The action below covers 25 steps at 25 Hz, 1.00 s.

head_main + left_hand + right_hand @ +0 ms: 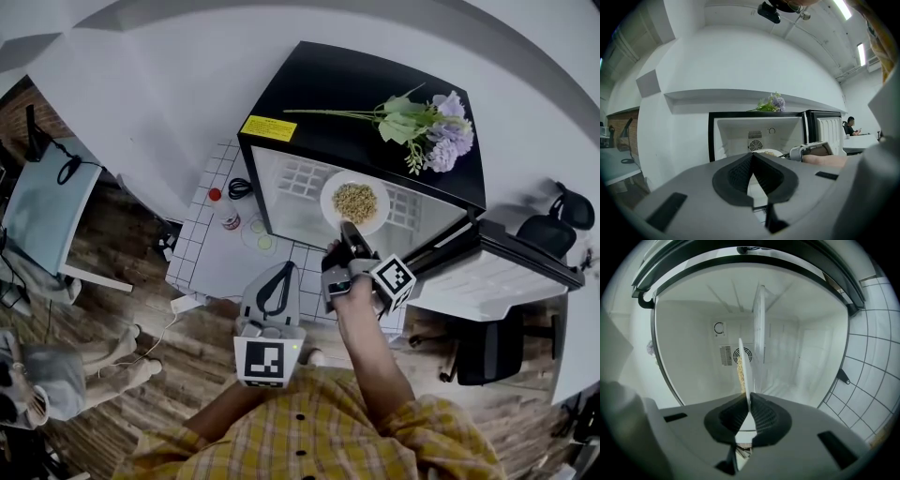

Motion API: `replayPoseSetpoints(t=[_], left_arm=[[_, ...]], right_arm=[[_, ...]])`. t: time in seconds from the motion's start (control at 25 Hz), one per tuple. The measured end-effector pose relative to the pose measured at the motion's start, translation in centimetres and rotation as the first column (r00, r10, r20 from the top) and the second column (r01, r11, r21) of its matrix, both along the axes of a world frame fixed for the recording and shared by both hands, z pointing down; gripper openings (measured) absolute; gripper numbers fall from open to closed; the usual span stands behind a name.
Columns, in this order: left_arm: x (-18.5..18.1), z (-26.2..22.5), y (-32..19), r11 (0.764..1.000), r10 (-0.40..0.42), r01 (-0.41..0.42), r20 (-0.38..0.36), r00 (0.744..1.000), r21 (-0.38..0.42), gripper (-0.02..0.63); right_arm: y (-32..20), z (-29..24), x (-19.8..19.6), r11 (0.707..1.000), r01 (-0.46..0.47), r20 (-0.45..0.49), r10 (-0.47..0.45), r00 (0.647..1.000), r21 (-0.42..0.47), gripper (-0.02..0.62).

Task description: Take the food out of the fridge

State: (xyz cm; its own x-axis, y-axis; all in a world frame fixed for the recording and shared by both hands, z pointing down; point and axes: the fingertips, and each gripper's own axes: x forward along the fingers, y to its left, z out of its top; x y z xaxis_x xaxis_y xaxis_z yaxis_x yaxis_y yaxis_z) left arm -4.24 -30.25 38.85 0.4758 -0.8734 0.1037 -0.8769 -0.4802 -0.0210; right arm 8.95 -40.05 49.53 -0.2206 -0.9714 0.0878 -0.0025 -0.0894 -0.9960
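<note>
A small black fridge (347, 103) stands open, its door (487, 272) swung out to the right. Inside lies a white plate (330, 202) holding pale grain-like food (355, 202). My right gripper (347, 228) reaches into the fridge and is shut on the plate's near rim. In the right gripper view the plate (744, 366) shows edge-on, pinched between the pads (761, 412), with the food (739, 373) on its left face. My left gripper (278, 272) hangs back in front of the fridge, shut with nothing in it (753, 157). From there the fridge (759, 129) and plate (766, 152) show ahead.
A bunch of purple flowers (427, 122) lies on the fridge top. A red-capped bottle (217, 195), a black cable (240, 187) and a small can (230, 221) sit on the tiles left of the fridge. An office chair (553, 225) stands at right, a desk (47, 211) at left.
</note>
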Motion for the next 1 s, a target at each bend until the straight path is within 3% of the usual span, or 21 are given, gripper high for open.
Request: replayPoseSetpoints(t=[0.64, 1.0], left_arm=[[0.7, -0.9, 2.2, 0.999, 0.014, -0.014, 0.003, 1.000, 0.046, 0.008], [0.4, -0.8, 3.1, 1.000, 0.010, -0.009, -0.012, 1.000, 0.024, 0.008]], right_arm=[[5.3, -2.1, -1.3, 0.998, 0.057, 0.036, -0.059, 0.998, 0.037, 0.018], [8.2, -2.9, -2.3, 0.996, 0.084, 0.032, -0.085, 0.996, 0.044, 0.018]])
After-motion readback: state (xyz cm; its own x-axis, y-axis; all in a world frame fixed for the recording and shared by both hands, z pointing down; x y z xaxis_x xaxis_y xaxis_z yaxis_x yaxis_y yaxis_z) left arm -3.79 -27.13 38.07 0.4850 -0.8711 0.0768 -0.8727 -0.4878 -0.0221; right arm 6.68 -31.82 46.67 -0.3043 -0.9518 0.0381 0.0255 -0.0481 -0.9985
